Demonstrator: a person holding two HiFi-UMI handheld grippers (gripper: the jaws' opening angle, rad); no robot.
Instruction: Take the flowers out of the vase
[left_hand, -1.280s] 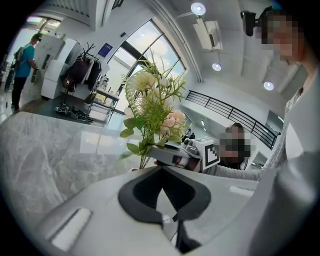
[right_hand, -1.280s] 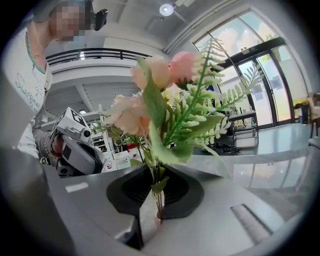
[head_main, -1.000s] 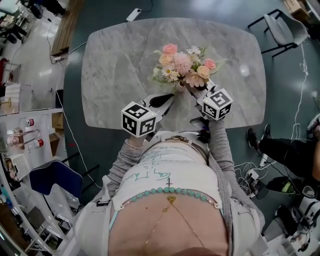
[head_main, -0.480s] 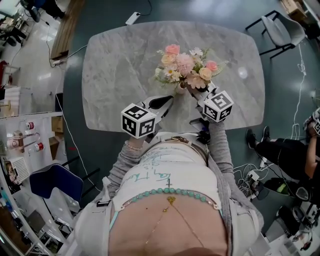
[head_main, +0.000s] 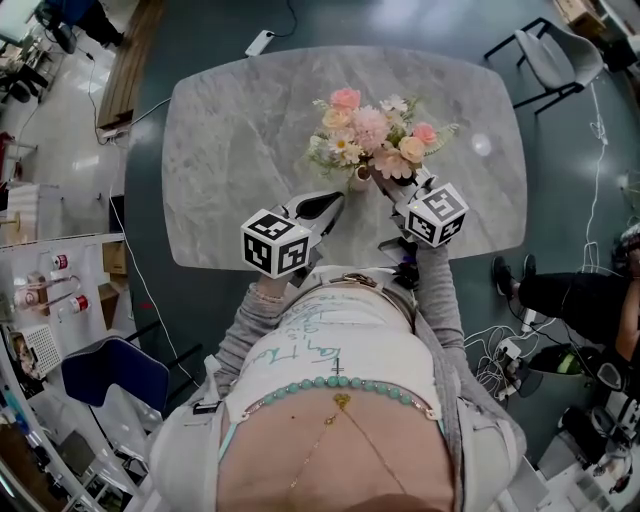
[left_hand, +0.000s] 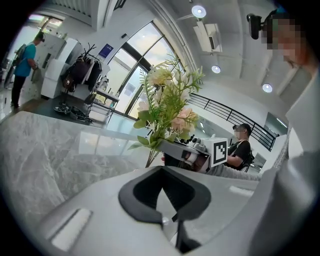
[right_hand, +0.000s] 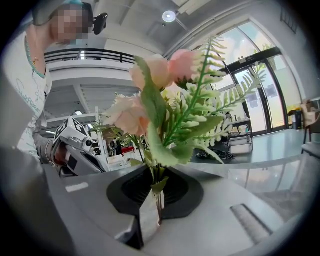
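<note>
While the right tongs (right_hand: 155, 202) pinch the flowers (head_main: 370, 135) by their stems, the left tongs (left_hand: 167, 220), pressed together and empty, point at them from nearby.

Grey sleeves (head_main: 243, 328), white top (head_main: 335, 345) with green script, turquoise bead necklace (head_main: 340, 381); pale grey left claw (head_main: 336, 200) and right claw (head_main: 388, 185) bear black-and-white marker cubes (head_main: 275, 243).

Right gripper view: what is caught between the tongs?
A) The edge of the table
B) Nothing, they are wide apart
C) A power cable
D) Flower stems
D: in the right gripper view, the right tongs are pressed together on the green flower stems, which rise straight out of the seam between them.
</note>
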